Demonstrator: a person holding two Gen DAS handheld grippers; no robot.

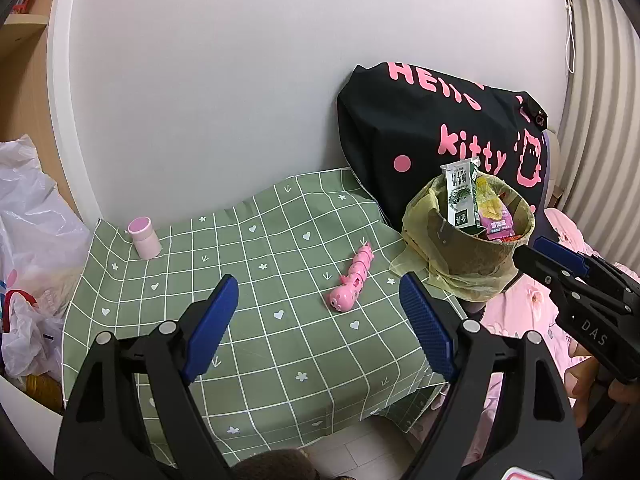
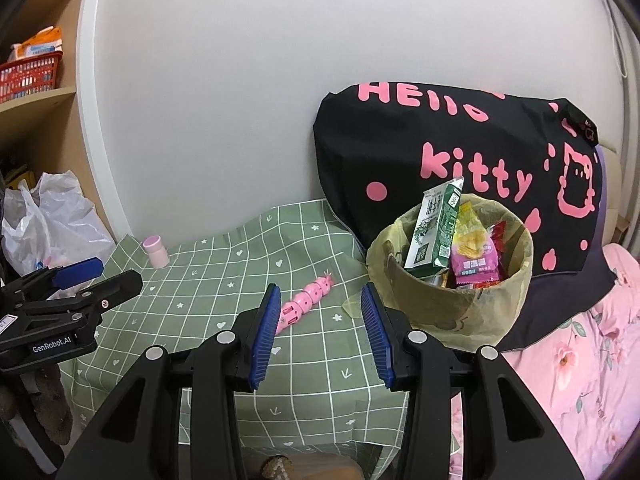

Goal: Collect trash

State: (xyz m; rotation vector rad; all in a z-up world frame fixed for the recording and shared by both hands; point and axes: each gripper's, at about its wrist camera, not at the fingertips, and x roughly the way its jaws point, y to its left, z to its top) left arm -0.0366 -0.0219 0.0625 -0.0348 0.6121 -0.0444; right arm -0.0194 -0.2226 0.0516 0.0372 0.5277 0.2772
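Trash [image 2: 476, 268] of crinkly wrappers fills round, film-lined bin [image 2: 448, 308].

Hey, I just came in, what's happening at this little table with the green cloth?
A person is holding two grippers over the green checked cloth, collecting trash. The left gripper and right gripper are both open and empty. The lined bin at the table's edge is already stuffed with a milk carton and snack wrappers. Only a pink segmented toy and a small pink cup sit on the cloth.
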